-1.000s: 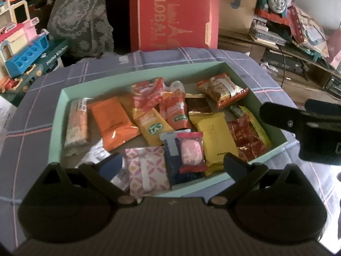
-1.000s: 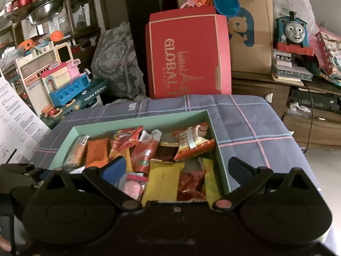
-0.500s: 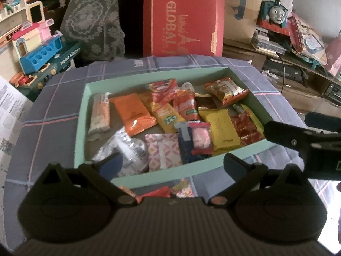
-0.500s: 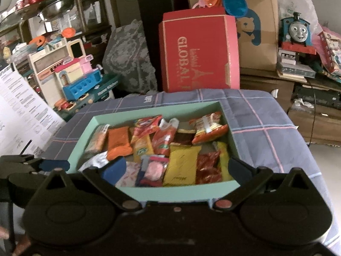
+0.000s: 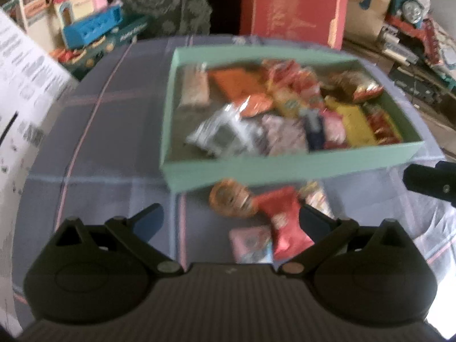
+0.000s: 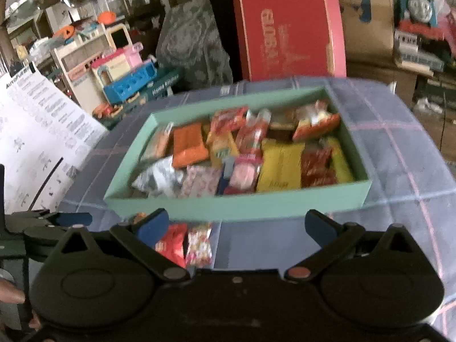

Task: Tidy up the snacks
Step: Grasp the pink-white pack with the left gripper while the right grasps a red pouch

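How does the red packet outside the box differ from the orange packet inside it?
The red packet lies on the cloth in front of the green box; the orange packet lies inside, near the back left. The red one looks puffy and crinkled, the orange one flat. Both lie loose; neither gripper holds them.

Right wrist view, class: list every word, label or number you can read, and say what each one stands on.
"AutoFull", partly cut off: heading of the white printed sheet; its smaller print is too small to read.
"GLOB...", running sideways: the red box; the rest is blurred.
White lettering on the dark green toy box: too blurred to read.
Snack packets in the green tray: print blurred, unreadable.
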